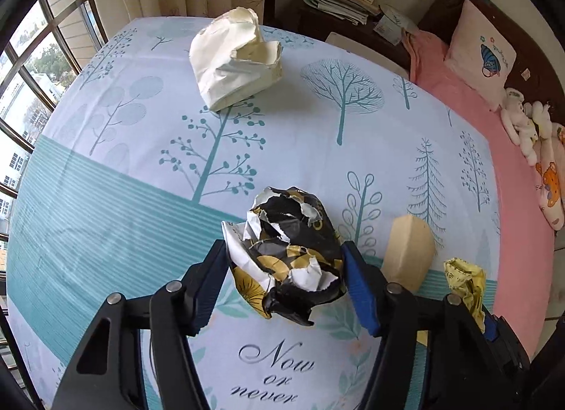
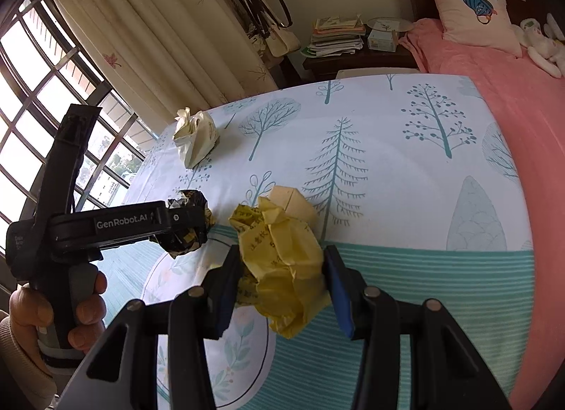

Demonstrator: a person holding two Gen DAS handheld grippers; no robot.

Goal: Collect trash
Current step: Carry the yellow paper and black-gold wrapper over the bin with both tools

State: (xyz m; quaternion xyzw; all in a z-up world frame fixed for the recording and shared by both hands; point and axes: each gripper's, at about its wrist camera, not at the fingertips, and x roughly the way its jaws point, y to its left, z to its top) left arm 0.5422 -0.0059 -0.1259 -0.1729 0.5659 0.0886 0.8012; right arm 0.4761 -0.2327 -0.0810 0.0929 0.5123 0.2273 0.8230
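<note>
Trash: three crumpled wads, one beige block (image 1: 409,251). Left gripper (image 1: 286,279) pinches black wad (image 1: 293,251), right gripper (image 2: 279,275) pinches yellow wad (image 2: 282,268); white wad (image 1: 235,58) upper centre

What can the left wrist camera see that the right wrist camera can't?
Only the left wrist view shows the "Now or never" writing on the tree-print cloth and the orange bear cushion.

Only the right wrist view shows the person's hand holding the left gripper from the side.

Both show the black and gold paper wad in the left gripper, the yellow paper wad in the right gripper, the white crumpled bag, the tan box and the pink pillow.
</note>
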